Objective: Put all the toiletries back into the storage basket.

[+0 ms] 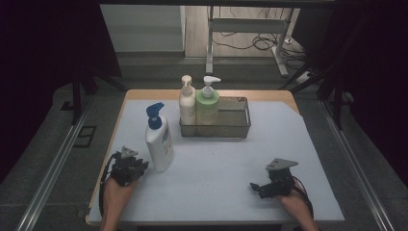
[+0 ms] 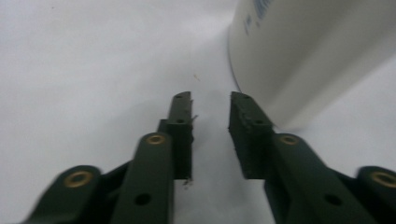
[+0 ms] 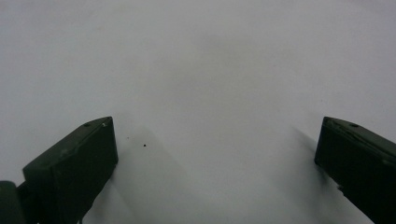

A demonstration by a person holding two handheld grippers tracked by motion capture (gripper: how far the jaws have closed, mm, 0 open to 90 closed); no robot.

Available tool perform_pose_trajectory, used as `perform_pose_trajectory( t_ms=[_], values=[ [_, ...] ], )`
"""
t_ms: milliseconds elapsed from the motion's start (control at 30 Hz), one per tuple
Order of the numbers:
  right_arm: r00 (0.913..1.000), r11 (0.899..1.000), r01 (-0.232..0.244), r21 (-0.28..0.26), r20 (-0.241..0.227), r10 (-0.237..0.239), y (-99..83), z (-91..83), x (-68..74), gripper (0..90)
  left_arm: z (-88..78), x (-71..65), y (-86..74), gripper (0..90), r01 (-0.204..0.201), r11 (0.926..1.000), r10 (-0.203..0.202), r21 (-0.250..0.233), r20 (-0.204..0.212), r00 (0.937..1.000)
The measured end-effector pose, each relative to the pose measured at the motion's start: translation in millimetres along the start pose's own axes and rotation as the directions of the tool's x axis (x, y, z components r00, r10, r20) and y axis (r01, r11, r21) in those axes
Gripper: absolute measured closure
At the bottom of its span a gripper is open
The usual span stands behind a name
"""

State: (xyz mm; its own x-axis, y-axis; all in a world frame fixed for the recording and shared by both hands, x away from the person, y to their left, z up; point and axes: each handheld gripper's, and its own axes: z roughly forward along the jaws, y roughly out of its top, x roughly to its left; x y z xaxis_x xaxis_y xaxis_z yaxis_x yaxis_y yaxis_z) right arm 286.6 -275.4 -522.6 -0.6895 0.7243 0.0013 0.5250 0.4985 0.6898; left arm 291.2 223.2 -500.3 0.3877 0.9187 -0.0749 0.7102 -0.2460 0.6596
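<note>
Three pump bottles stand on the table: one blue-capped bottle (image 1: 159, 139) just beside the left gripper (image 1: 139, 166), two in the wire basket (image 1: 240, 129). The left gripper's jaws sit a little apart with nothing between them. The right gripper (image 1: 255, 186) is wide open, holding nothing.

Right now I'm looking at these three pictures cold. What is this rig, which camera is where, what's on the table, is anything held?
No robot arm here: a person holds a handheld tool with two-jaw tongs in each hand. The high view looks down on the table from the person's side; the left tongs show at its left, the right tongs at its right. The other two pictures come from cameras riding on each tool, looking along its black jaws.

On the table: a white lotion bottle with a blue pump stands just beside the left tongs, and a wire basket farther back holds a cream pump bottle and a green pump bottle.

Nothing is held. The left jaws stand narrowly apart beside the bottle's base; the right jaws stand wide open over bare table.
</note>
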Motion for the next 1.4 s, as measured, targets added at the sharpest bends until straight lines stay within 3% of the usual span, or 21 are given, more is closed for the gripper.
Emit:
perform_pose_trajectory(
  t_ms=[200,467,633,867,967,1067,1400],
  values=[
    [1.0,1.0,-0.001,0.0,-0.001,0.001,0.0,0.0,-0.1,0.0,8.9,7.3,13.7,89.3,-0.011,0.9998,0.011,0.014,-0.004,0.9999],
    [1.0,1.0,-0.001,0.0,-0.001,0.001,0.0,-0.1,-0.1,0.0,22.7,18.2,25.2,89.5,-0.008,0.9999,0.008,0.009,0.009,0.9999],
    [1.0,1.0,-0.001,0.0,-0.001,0.001,0.0,0.0,-0.1,0.0,33.2,18.3,29.6,89.4,-0.018,0.9998,0.018,0.008,0.023,0.9996],
    [1.0,1.0,-0.002,-0.001,-0.003,0.002,-0.1,0.0,-0.1,0.0,46.7,12.3,35.4,89.4,-0.027,0.9996,0.028,-0.005,0.105,0.9941],
    [1.0,1.0,-0.002,-0.001,-0.003,0.002,-0.1,0.0,-0.2,0.0,48.8,12.3,34.9,89.5,-0.009,0.9999,0.011,-0.012,0.141,0.9899],
    [1.0,1.0,-0.002,0.0,-0.003,0.002,-0.1,0.0,-0.2,0.0,49.1,13.1,32.4,89.5,0.006,0.9998,-0.004,-0.017,0.145,0.9894],
    [1.0,1.0,-0.002,0.0,-0.003,0.002,-0.1,0.0,-0.2,0.0,48.2,8.8,29.1,89.5,-0.004,0.9997,0.006,-0.023,0.125,0.9921]
  ],
)
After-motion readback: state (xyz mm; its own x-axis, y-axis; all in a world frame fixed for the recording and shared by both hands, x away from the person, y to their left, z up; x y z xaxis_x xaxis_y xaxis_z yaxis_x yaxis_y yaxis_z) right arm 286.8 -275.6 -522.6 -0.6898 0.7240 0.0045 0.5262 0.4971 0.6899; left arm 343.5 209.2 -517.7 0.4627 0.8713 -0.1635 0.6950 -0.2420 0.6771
